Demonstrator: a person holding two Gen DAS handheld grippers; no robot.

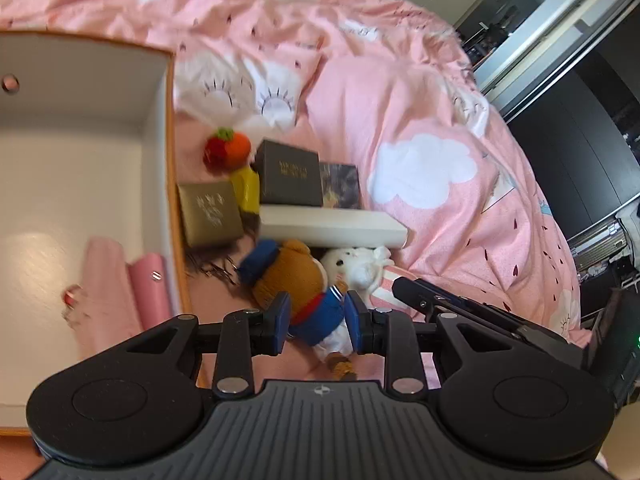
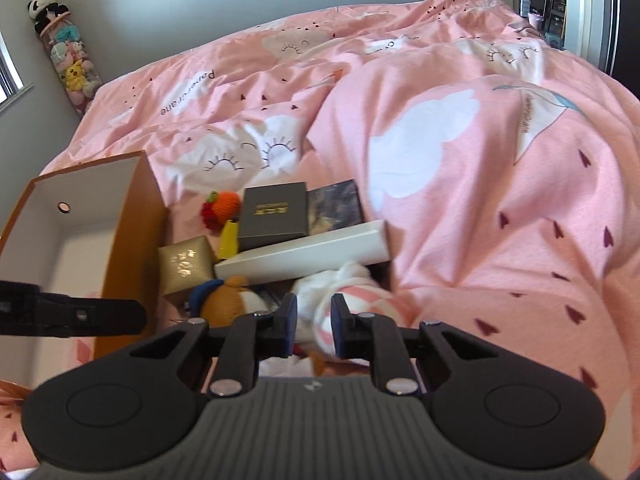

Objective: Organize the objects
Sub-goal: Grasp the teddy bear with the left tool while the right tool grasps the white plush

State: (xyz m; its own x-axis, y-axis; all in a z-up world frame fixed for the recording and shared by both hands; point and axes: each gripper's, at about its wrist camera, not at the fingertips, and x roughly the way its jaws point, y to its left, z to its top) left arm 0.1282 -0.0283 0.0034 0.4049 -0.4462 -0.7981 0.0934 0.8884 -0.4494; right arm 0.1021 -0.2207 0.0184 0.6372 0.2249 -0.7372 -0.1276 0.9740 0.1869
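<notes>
on a pink bedspread (image 2: 480, 200), an open orange box (image 1: 170, 184) with white walls sits at left, pink items (image 1: 120, 292) lying inside. just beside it, a gold box (image 1: 210, 214), crocheted fruit (image 1: 226, 148), a dark box (image 1: 290, 178) and a long white box (image 1: 332, 228) crowd together. the left gripper (image 1: 318, 322) has its pads narrowed around a sailor bear plush (image 1: 296, 280), apparently gripping its blue body. the right gripper (image 2: 314, 330) straddles a white-and-pink plush (image 2: 344, 292), jaws partly parted; whether they touch it cannot be told.
</notes>
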